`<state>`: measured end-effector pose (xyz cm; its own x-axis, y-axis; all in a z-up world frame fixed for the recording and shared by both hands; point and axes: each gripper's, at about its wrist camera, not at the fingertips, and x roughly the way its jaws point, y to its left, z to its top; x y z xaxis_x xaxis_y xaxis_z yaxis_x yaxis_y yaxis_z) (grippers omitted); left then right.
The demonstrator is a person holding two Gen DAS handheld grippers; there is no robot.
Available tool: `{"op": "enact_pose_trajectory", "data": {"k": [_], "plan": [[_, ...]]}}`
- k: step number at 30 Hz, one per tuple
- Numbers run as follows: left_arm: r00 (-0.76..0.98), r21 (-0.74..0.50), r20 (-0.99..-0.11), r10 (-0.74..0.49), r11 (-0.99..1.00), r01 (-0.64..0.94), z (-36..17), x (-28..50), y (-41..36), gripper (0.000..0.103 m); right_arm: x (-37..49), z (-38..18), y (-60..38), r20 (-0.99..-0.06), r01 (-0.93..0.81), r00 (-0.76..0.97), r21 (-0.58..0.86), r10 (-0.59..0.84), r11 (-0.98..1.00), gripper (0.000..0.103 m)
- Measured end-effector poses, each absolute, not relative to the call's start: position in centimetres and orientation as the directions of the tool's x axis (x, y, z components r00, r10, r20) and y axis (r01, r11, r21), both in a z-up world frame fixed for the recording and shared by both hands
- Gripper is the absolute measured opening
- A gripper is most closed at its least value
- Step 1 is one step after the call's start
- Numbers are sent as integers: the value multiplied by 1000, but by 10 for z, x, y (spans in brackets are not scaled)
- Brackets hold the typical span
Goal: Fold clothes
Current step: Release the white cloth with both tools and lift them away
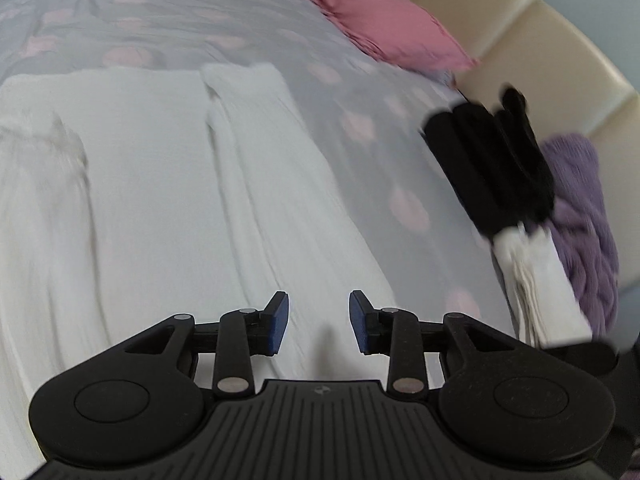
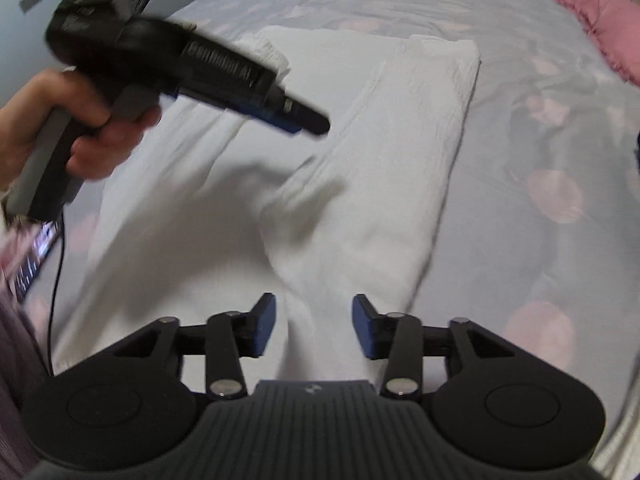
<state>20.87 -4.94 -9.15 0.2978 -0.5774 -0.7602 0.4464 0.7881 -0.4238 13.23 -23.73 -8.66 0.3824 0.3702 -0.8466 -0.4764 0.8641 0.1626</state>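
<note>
White garment spread on the bed, both grippers empty.
Left wrist view: left gripper (image 1: 318, 320) fingers parted above the white garment (image 1: 160, 184); folded clothes (image 1: 516, 200) stacked by the headboard (image 1: 520, 32). Right wrist view: right gripper (image 2: 314, 326) fingers apart, gripping nothing, over the garment's folded part.

One white garment (image 2: 360, 184) spread on one grey bedcover (image 2: 520, 128) dotted with pink. One pink pillow (image 1: 392, 28) near the cream headboard (image 1: 540, 56). Three garments piled beside it: one black (image 1: 492, 160), one purple knit (image 1: 588, 216), one folded white (image 1: 540, 284). Two grippers: left (image 1: 319, 322), right (image 2: 314, 326). One hand (image 2: 76, 136) visible, gripping a handle.
</note>
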Motion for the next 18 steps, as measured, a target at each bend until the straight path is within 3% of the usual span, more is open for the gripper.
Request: {"op": "enact_pose_trajectory", "data": {"k": [6,7,8,9,11,18], "plan": [[313,-442,-760,-570,806,394,-111,170,-46,30,79,-98,-224,-879,-547,400,-4,258,837,51],[319,-441,-763,-563,813,381,-115,166,-44,30,72,-103,-221,-885,-553,406,-39,228,833,47],[325,-438,-766,-555,820,368,-118,163,-42,30,65,-107,-220,-890,-559,408,-69,202,826,33],[326,-428,-777,-539,831,356,-123,161,-41,30,58,-111,-221,-896,-566,408,-97,176,819,26],[327,-406,-797,-507,852,331,-132,156,-39,30,49,-119,-223,-904,-572,405,-133,137,809,17],[374,-376,-803,-463,882,284,-122,134,-30,30,38,-118,-234,-902,-541,410,-121,136,832,18]]}}
